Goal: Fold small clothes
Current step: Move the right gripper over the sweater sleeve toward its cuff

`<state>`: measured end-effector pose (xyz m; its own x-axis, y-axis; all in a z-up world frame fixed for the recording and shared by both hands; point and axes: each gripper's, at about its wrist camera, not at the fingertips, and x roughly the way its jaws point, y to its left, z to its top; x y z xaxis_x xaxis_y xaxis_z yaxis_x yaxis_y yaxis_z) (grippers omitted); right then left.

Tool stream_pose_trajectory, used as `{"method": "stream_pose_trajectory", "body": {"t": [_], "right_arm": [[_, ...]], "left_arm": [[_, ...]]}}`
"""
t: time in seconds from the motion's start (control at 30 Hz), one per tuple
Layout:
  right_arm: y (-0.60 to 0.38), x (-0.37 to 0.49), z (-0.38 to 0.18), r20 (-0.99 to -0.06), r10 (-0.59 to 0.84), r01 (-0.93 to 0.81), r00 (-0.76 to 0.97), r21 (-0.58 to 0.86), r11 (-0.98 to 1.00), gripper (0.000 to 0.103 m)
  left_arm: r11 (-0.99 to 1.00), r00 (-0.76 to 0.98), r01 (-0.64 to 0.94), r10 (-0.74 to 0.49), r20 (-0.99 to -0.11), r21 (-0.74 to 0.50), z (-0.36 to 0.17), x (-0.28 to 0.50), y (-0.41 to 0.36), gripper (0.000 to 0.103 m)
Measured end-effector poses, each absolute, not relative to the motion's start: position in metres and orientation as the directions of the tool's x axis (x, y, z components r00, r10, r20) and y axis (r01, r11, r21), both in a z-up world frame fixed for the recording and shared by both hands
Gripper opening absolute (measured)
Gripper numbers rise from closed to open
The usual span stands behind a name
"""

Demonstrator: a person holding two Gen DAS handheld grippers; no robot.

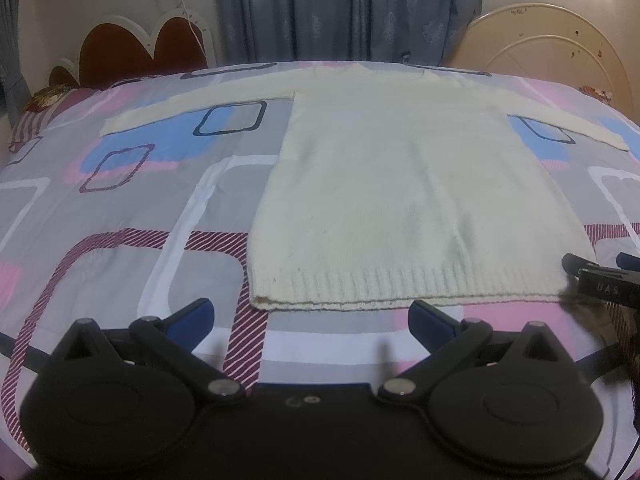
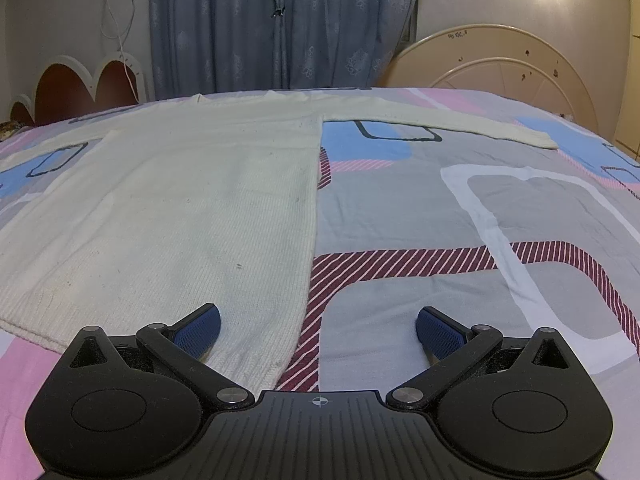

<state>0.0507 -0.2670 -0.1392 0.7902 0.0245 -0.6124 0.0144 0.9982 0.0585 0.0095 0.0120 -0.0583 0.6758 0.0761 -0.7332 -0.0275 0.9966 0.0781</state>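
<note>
Left tool [image 1: 310, 316] spread, before sweater [image 1: 400, 200] hem; right tool [image 2: 318, 330] spread, straddling hem corner.

Faint letters "DAS" — on the right gripper [image 1: 608, 286].

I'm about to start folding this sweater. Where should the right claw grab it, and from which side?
Probably the near right hem corner of the cream sweater: it lies flat with its side edge free on the quilt. The open right claw already straddles that edge, so come in low from the hem side.

Both tools [image 1: 310, 316] [image 2: 318, 326] wide open, empty.
</note>
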Motion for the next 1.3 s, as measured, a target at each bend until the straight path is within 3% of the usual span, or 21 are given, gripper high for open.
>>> {"method": "stream_pose_trajectory", "body": {"t": [0.73,0.9,1.03,1.2,1.3], "right_arm": [[-0.267,0.052,-0.139,-0.619,0.024,0.014,0.785,0.056,0.998,0.103],[-0.268,0.052,-0.128,-0.682,0.037,0.014,0.730,0.068,0.998,0.103],[-0.264,0.040,-0.114,-0.666,0.018,0.025,0.746,0.054,0.998,0.103],[-0.266,0.044,-0.100,-0.728,0.105,0.006,0.677,0.147,0.989,0.103],[-0.269,0.044,-0.084,-0.686,0.065,0.042,0.725,0.138,0.990,0.103]], "left_arm": [[0.997,0.672,-0.017,0.070,-0.737,0.079,-0.060,0.012,0.012,0.103],[0.998,0.679,-0.019,0.062,-0.732,0.067,-0.056,0.013,0.013,0.103],[0.998,0.681,-0.012,0.051,-0.731,0.059,-0.055,0.015,0.011,0.103],[0.997,0.710,0.020,0.040,-0.703,0.077,-0.046,0.026,0.002,0.103],[0.998,0.728,0.022,0.022,-0.686,0.055,-0.038,0.042,0.000,0.103]]}}
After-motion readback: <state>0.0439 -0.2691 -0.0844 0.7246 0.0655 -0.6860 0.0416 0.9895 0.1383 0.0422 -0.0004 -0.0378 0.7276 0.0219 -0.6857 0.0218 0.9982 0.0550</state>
